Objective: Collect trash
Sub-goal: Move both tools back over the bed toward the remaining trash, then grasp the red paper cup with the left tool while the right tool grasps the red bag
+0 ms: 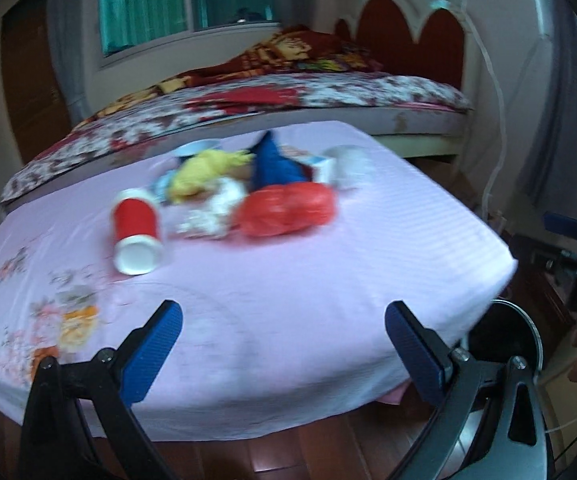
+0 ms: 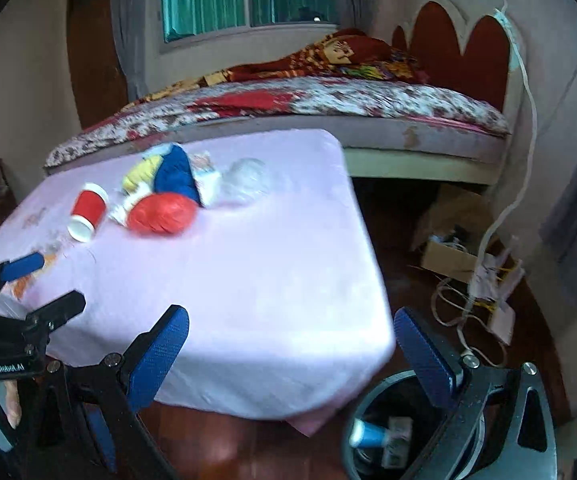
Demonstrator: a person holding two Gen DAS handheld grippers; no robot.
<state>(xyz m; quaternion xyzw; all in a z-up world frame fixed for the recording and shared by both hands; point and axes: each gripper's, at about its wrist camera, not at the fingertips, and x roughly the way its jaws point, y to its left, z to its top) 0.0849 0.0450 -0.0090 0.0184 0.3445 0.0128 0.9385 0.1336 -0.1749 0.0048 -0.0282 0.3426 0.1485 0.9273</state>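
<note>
Left gripper (image 1: 282,316), lower frame: jaws wide apart, nothing between them, above the near edge of the pink cloth (image 1: 288,280). Trash heaped at frame centre: red cup (image 1: 136,236) on its side, left; red bag (image 1: 286,210) right of it; yellow wrapper (image 1: 204,172) and blue item (image 1: 274,162) behind. Blurred. Bin (image 1: 504,336) lower right.

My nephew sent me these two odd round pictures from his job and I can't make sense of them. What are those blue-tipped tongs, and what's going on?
A person holds a two-finger gripper in each hand, each with a wide-angle camera looking along its fingers. One picture is from the left gripper, the other from the right gripper. Both are open and hold nothing. Ahead is a table under a pink cloth with trash on it: a tipped red paper cup, a red plastic bag and blurred scraps. A bin on the floor beside the table already holds some litter.
</note>
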